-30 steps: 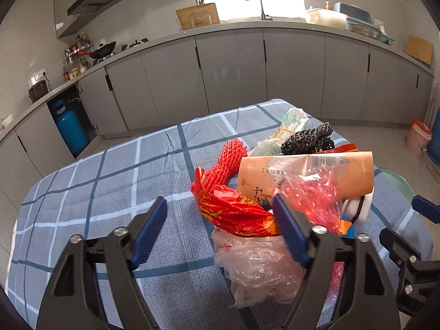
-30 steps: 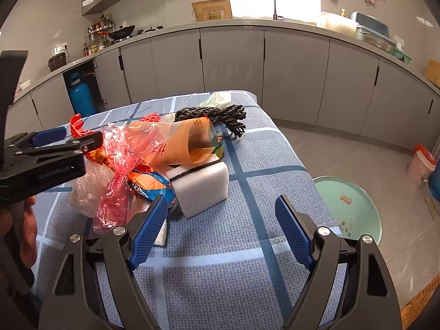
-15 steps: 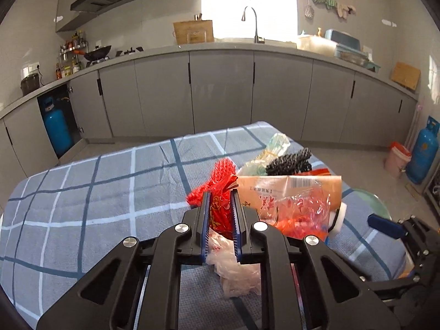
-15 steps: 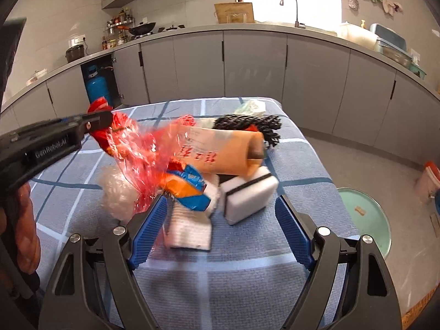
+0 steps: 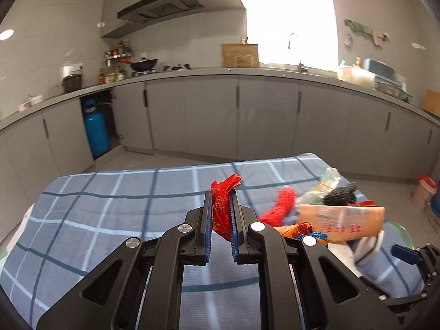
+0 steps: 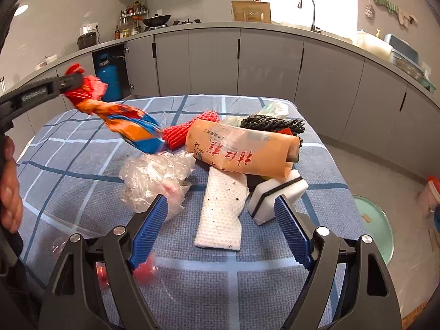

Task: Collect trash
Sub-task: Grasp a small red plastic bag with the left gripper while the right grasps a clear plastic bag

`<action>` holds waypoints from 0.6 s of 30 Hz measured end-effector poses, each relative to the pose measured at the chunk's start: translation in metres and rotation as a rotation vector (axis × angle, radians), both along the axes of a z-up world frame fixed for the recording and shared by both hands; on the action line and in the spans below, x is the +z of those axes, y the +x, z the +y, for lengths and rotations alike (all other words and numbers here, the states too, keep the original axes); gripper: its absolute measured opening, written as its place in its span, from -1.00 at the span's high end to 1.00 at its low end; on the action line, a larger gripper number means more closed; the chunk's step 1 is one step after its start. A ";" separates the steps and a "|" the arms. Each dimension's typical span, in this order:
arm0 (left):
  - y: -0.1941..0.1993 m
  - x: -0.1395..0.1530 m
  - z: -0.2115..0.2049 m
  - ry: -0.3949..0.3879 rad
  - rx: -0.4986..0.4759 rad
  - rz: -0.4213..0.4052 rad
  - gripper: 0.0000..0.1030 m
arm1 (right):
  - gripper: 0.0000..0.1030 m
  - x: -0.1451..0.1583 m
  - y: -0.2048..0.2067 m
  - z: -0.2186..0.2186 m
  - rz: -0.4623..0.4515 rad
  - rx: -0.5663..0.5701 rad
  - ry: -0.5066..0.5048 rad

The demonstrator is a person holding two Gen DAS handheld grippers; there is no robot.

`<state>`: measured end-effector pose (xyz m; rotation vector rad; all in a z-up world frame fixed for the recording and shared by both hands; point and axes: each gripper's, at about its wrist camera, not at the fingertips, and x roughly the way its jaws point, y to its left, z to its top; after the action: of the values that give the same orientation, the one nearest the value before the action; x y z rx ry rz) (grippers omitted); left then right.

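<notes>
My left gripper (image 5: 220,195) is shut on a red and orange plastic wrapper (image 5: 223,209) and holds it lifted above the table; in the right wrist view the wrapper (image 6: 121,118) hangs from it at upper left. My right gripper (image 6: 220,225) is open and empty, low over a white paper towel (image 6: 221,211). The trash pile holds an orange paper bag (image 6: 242,148), a clear plastic bag (image 6: 156,176), a red mesh sleeve (image 6: 187,132), a black mesh (image 6: 275,122) and a white sponge block (image 6: 277,192).
The table has a blue checked cloth (image 6: 82,165). A green round lid (image 6: 374,228) lies on the floor at the right, near a small pink bucket (image 5: 423,192). Grey kitchen cabinets (image 5: 247,118) run behind the table.
My left gripper closed on the red wrapper and lifted it up and left out of the pile. My right gripper moved closer to the paper towel and stayed open.
</notes>
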<state>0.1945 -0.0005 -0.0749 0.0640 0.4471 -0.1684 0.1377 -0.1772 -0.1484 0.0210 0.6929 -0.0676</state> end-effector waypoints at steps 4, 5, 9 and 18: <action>0.002 -0.011 0.019 0.022 0.056 0.017 0.77 | -0.53 -0.002 0.000 0.011 0.004 0.027 0.004; 0.001 -0.013 0.021 0.039 0.067 0.016 0.77 | -0.53 -0.003 0.001 0.015 0.006 0.038 0.004; -0.009 -0.022 0.034 0.078 0.099 0.011 0.77 | -0.52 -0.007 0.007 0.028 0.016 0.070 0.007; -0.013 -0.026 0.046 0.075 0.103 0.021 0.77 | 0.45 -0.024 0.039 0.044 0.070 0.127 -0.003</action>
<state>0.1819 0.0453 -0.1010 0.1127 0.4765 -0.0513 0.1769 -0.1329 -0.1727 -0.0287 0.7624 0.0524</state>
